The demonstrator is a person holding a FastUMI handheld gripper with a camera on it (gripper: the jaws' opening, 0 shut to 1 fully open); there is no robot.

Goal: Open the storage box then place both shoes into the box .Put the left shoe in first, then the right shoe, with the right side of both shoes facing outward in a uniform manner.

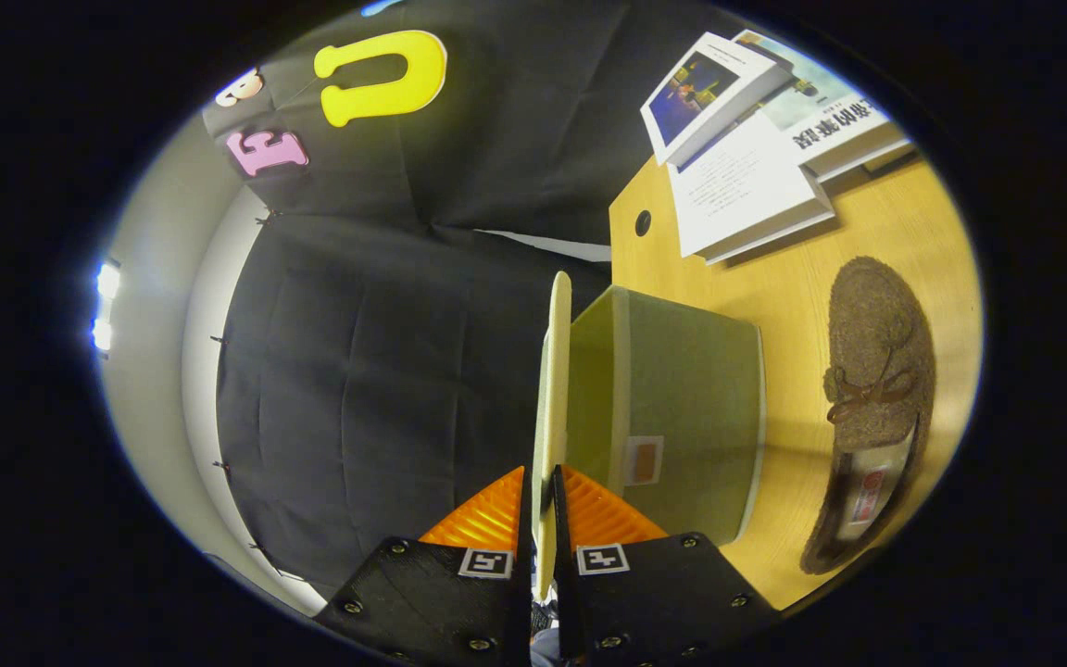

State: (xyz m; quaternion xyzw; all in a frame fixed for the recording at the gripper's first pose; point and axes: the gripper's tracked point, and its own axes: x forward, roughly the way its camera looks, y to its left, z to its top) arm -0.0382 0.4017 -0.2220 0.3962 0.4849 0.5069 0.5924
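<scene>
In the gripper view, the gripper [538,500] is clenched on the thin, pale yellow-green plastic lid [552,389] of the storage box: the lid's edge runs straight up from between the two fingers, and both ribbed pads press on it, one on each face. The view is rolled sideways, so the desk stands like a wall on one side of the lid.

The translucent pale green plastic storage box [682,408] is just ahead of the fingers, on the far side of the lid from the booth's wall. Its open mouth faces the lid, which is swung clear of it and meets it only along one edge. A small label with an orange patch sits on the box wall near the fingers. The box rests on the light wooden desk [876,232], near the desk's edge.

Beyond the box, further in from that edge, a brown fuzzy moccasin-style shoe [872,398] with a small bow lies flat on the desk, its sole down and its opening toward the gripper's end. It is near the box, apart from it.

A stack of three white-covered books [746,139] lies at the desk's far corner, beside a round cable hole [643,222] in the desktop, well apart from the shoe.
</scene>
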